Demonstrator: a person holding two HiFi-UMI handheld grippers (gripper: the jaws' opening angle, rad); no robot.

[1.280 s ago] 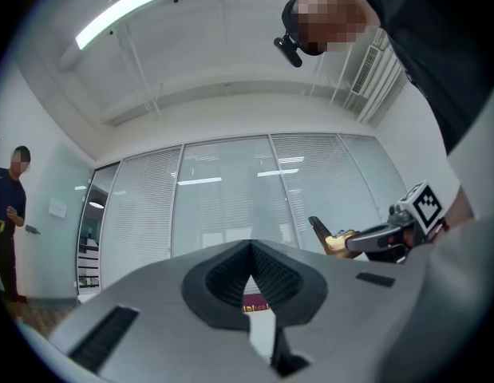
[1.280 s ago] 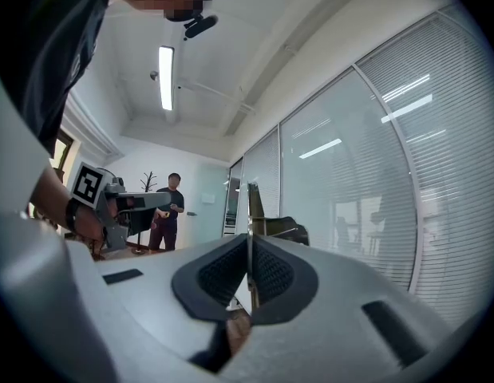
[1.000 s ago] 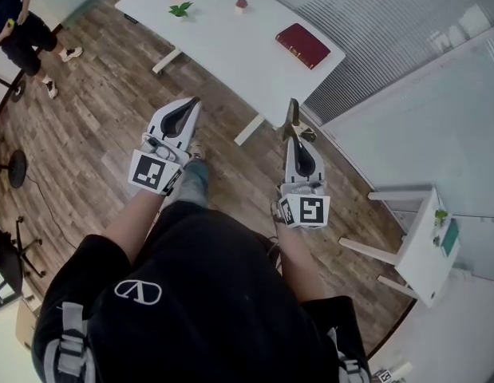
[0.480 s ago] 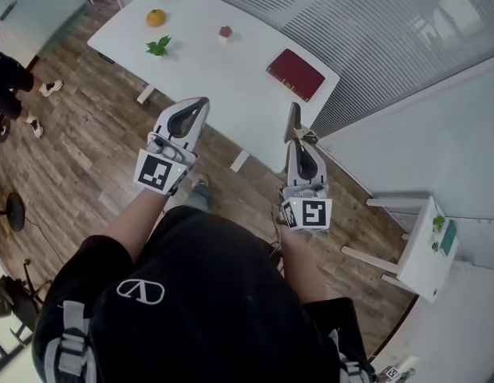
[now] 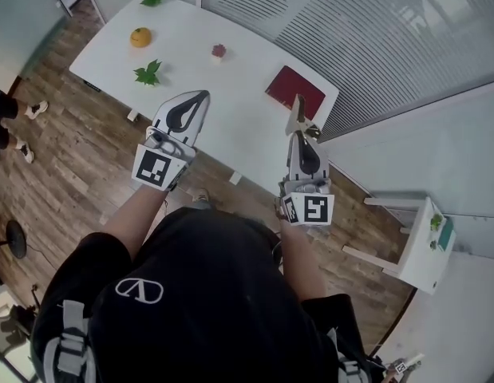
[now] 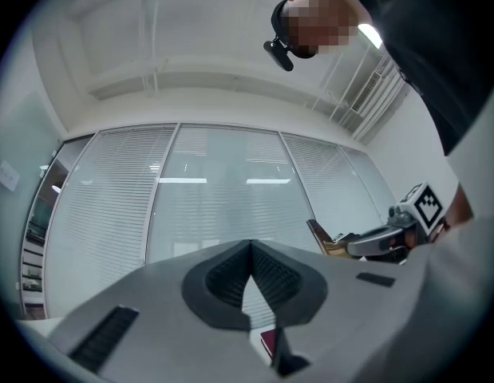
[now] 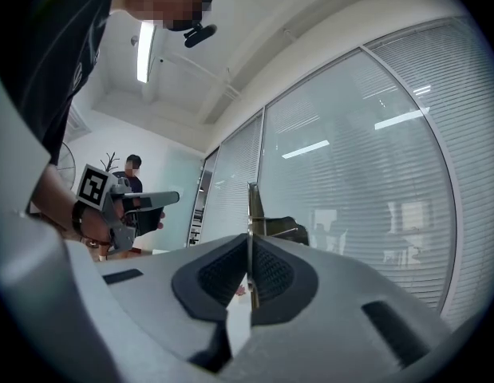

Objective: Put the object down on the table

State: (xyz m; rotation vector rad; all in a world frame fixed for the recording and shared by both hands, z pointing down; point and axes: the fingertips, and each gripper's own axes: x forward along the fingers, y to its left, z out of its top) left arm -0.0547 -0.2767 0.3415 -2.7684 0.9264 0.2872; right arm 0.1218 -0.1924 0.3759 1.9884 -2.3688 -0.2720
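Carried forward since a second ago, from above the wooden floor (image 5: 79,158) to above the near edge of the white table (image 5: 223,94). Pinching a thin flat brownish object (image 5: 295,108) in the right gripper (image 5: 299,132), jaws pressed together on its lower end, the rest sticking out ahead past the tips. Seen against the table's near right corner, just beside the red book (image 5: 288,86), not yet resting on anything; height above the tabletop hard to judge. Holding the left gripper (image 5: 200,97) alongside, well to the left, jaws pressed together on nothing. Both forearms stretched forward from the body, roughly parallel, marker cubes turned up toward the head. To finish the step well: lower the right gripper onto a bare patch of table left of the book, well clear of the far leaf sprig (image 5: 148,73) and orange (image 5: 140,37); tilt the object flat and bring it into contact before spreading the jaws; avoid letting go from a height or too close to the near edge, since it would probably bounce or slide off.
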